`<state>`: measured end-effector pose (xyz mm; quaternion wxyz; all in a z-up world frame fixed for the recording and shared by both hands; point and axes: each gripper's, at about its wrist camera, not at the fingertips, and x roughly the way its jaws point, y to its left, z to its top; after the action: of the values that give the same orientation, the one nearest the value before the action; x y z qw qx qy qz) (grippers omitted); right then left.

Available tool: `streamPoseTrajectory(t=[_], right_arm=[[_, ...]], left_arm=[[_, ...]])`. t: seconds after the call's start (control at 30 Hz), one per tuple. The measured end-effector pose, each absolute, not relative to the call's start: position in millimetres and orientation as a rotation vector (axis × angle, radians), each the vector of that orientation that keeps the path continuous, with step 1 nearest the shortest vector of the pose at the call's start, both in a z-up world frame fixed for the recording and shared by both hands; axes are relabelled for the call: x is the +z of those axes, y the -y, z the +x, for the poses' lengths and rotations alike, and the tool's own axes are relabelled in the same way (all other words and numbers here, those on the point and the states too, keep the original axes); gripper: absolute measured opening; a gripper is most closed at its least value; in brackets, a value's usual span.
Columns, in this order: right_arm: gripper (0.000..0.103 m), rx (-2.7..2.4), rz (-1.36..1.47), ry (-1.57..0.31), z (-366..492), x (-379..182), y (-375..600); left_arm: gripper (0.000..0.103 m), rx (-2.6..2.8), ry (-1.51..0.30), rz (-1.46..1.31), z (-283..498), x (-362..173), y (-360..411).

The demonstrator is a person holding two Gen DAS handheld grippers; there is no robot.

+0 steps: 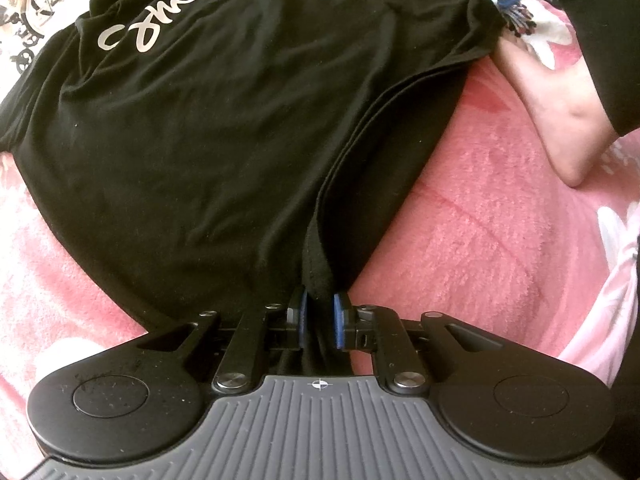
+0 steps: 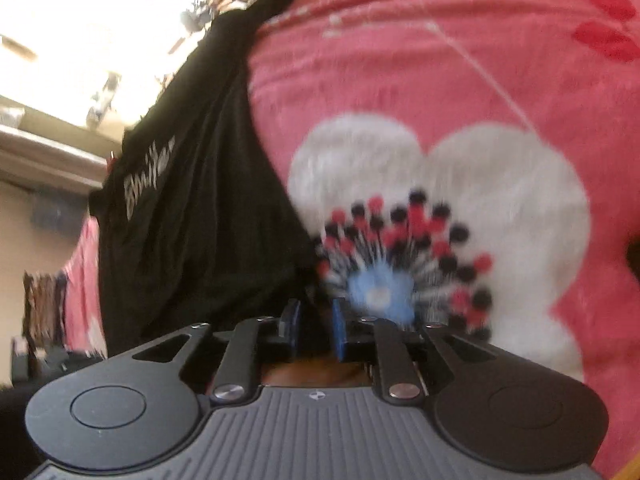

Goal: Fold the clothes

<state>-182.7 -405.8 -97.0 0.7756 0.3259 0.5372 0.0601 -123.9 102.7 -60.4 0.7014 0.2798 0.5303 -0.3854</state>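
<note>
Your black T-shirt (image 1: pixel 192 128) lies spread on the pink blanket (image 1: pixel 480 208), with its white script lettering (image 1: pixel 164 12) on the far part of the cloth. Take this shirt as the landmark.

Your left gripper (image 1: pixel 319 316) is at the near edge of the shirt. Its jaws are almost pressed together and they pinch a bunched fold of the black fabric between the blue pads (image 1: pixel 339 322). From this pinch a folded edge of several layers runs away along the right side of the shirt.

Your right gripper (image 2: pixel 316 326) is at the far right corner of the shirt, just beside a white flower print (image 2: pixel 460 200) on the blanket. Its jaws stand a little apart. Black cloth sits in the gap, but the picture is blurred and I cannot tell if the pads press on it.

To the right of the shirt, a bare foot (image 1: pixel 552 120) rests on the blanket, with a dark trouser leg (image 1: pixel 600 40) above it. It is close to the shirt's right edge, between your two grippers. To the left of the shirt, at the far corner, you have a black-and-white patterned cloth (image 1: pixel 36 12). Beyond the shirt, in the right wrist view, there is a bright window (image 2: pixel 88 20) and a pale ledge (image 2: pixel 44 148) below it.
</note>
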Motion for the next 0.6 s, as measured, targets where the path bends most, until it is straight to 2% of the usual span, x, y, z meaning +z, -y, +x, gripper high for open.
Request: streamPoseTrajectory(t=[0.2, 0.3, 0.4, 0.47, 0.53, 0.6], right_arm=[[0.029, 0.146, 0.657, -1.165, -176.6, -96.2, 397.6], [0.03, 0.128, 0.638, -1.147, -170.1, -84.0, 401.2], [0.035, 0.105, 0.6, -1.124, -161.7, -67.3, 403.7], [0.037, 0.088, 0.577, -1.094, -154.7, -54.5, 401.6], [0.042, 0.069, 0.568, -1.055, -148.0, -43.1, 397.4], [0.046, 0.049, 0.559, -1.016, -141.3, -31.7, 393.3]], left_arm=[[0.012, -0.851, -1.187, 0.62, -123.2, -57.9, -103.7], [0.015, -0.844, -1.212, 0.599, -120.1, -55.3, -106.1], [0.034, -0.832, -1.254, 0.56, -114.2, -50.6, -111.0], [0.036, -0.817, -1.265, 0.526, -108.7, -43.4, -118.9], [0.049, -0.795, -1.283, 0.489, -101.3, -33.3, -128.7], [0.056, -0.79, -1.282, 0.459, -94.8, -20.2, -138.5]])
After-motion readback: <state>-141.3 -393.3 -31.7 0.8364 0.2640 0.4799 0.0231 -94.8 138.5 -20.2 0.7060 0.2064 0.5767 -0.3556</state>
